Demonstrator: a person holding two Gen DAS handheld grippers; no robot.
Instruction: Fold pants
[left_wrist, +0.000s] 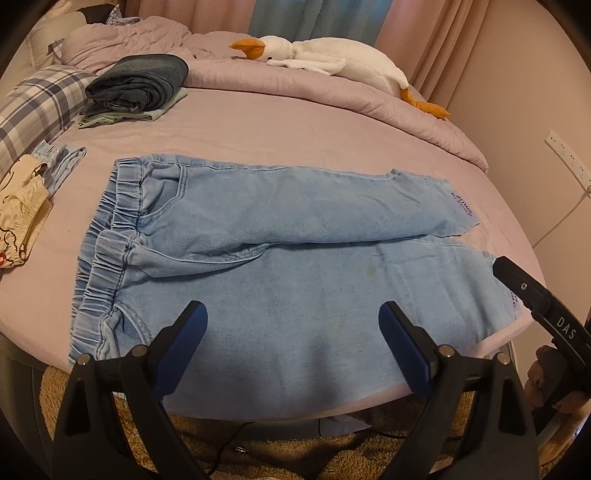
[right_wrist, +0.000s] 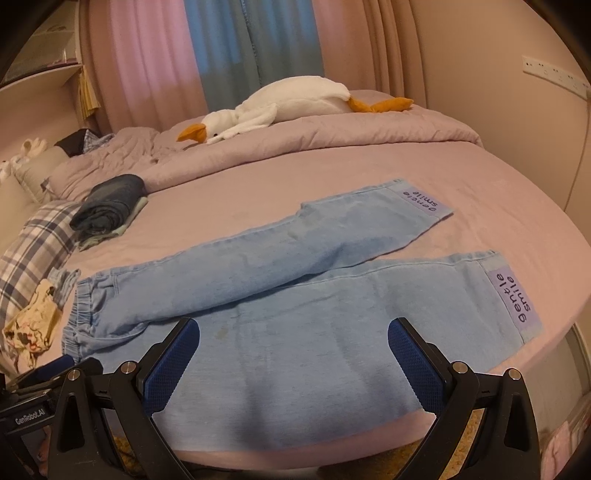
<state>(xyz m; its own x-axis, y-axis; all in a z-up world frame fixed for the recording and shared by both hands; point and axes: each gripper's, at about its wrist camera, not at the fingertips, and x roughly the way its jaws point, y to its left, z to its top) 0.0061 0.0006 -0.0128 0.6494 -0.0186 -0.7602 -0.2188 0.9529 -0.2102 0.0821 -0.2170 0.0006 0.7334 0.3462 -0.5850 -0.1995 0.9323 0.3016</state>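
Note:
Light blue denim pants (left_wrist: 280, 236) lie flat on the pink bed, elastic waistband (left_wrist: 110, 236) at the left, both legs stretched to the right. In the right wrist view the pants (right_wrist: 295, 295) show purple "gentle smile" labels at the leg ends (right_wrist: 513, 299). My left gripper (left_wrist: 291, 314) is open and empty, hovering over the near leg by the bed's front edge. My right gripper (right_wrist: 293, 332) is open and empty, over the near leg further right. Part of the right gripper (left_wrist: 532, 291) shows at the right edge of the left wrist view.
A stack of folded dark jeans (left_wrist: 140, 81) sits at the back left on the bed (left_wrist: 332, 122). A plush goose (left_wrist: 325, 59) lies on the rumpled duvet behind. Small cream and blue garments (left_wrist: 22, 206) and a plaid pillow (left_wrist: 37, 107) are at the left. A shaggy rug (left_wrist: 295, 450) lies below the bed edge.

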